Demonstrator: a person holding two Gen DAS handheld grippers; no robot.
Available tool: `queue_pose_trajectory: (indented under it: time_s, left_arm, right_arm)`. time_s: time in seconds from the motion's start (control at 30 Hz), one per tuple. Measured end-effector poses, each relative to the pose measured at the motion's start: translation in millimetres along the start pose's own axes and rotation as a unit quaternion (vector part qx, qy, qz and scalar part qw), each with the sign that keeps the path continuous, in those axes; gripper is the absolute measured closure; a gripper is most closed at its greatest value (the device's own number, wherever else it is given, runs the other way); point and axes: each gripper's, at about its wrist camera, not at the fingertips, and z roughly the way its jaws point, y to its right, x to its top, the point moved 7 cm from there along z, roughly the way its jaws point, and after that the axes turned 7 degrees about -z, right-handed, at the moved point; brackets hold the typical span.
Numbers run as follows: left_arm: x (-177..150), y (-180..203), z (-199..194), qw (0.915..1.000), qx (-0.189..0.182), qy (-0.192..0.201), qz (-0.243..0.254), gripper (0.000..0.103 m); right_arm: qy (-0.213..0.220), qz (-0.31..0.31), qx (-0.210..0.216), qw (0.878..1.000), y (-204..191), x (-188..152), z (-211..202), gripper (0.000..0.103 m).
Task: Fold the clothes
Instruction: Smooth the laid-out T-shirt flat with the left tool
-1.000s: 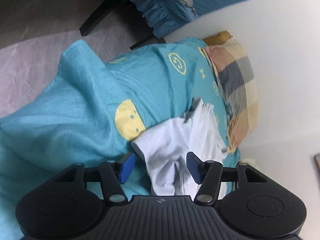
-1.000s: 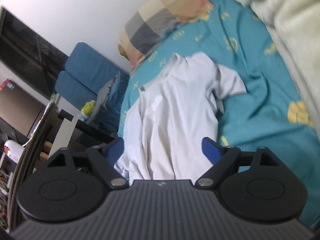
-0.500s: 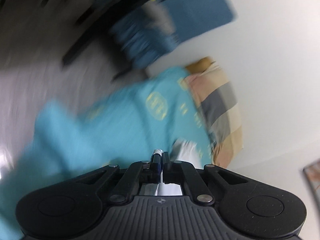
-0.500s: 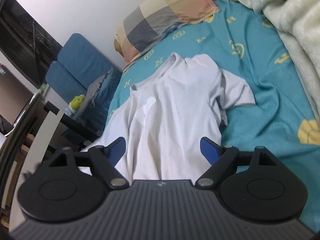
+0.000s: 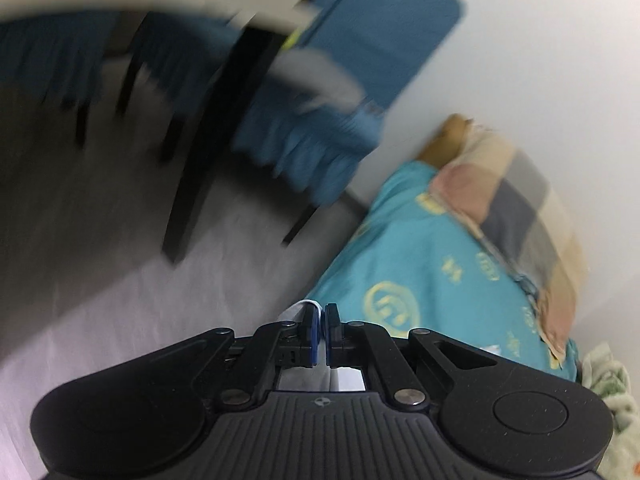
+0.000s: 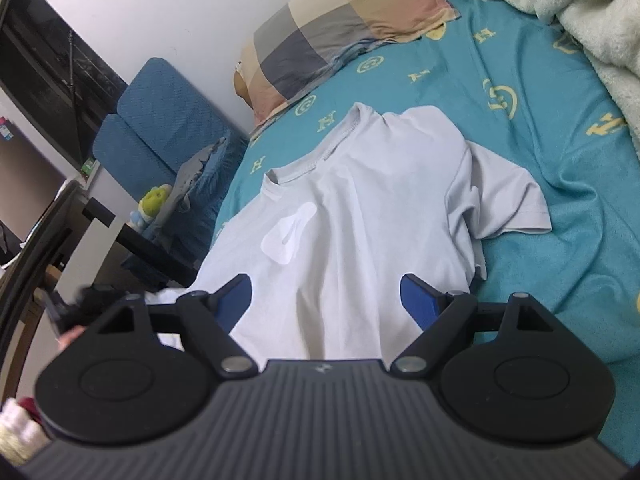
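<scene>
A white T-shirt (image 6: pixel 360 220) lies front up on the teal bed sheet (image 6: pixel 540 140), collar toward the pillow, one short sleeve spread to the right. My right gripper (image 6: pixel 326 292) hovers open over the shirt's lower part, its blue pads on either side of the fabric and apart from it. In the left wrist view, my left gripper (image 5: pixel 322 320) is shut on a pinch of the T-shirt (image 5: pixel 307 305), a bit of white cloth showing at the tips. It sits at the bed's edge, over the floor. Most of the shirt is hidden from that view.
A checked pillow (image 6: pixel 340 32) lies at the head of the bed by the wall. A pale fluffy blanket (image 6: pixel 580 20) is heaped at the right. A blue chair (image 5: pixel 320 120) with dark legs stands beside the bed on the grey floor (image 5: pixel 120 280).
My left gripper closed on the shirt and pulled it toward the bed's edge, its view swinging to the chair and floor. The shirt now lies spread flatter. The right gripper stayed open.
</scene>
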Motion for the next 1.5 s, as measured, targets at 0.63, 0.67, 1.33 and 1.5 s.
queue_pose_trajectory:
  time_s: [0.63, 0.67, 1.33, 1.5]
  left_arm:
    - [-167.8, -34.2, -180.5, 0.9461, 0.022, -0.247, 0.208, 0.05]
    - [-186.2, -30.2, -193.9, 0.9336, 0.021, -0.266, 0.239, 0.05]
    - [-274.4, -19.6, -278.1, 0.8633, 0.06, -0.367, 0.341, 0.099]
    - [-241.5, -39.2, -299.6, 0.8768, 0.126, -0.379, 0.268, 0.1]
  right_arm:
    - [0.033, -0.024, -0.008, 0.999, -6.8, 7.9, -35.1, 0.019]
    - [0.037, -0.028, -0.01, 0.999, -7.5, 8.1, -38.8, 0.019]
    - [0.045, -0.043, -0.013, 0.998, -6.5, -1.1, -78.6, 0.019]
    - [0.043, -0.026, -0.021, 0.999, 1.4, 0.1, -77.6, 0.019]
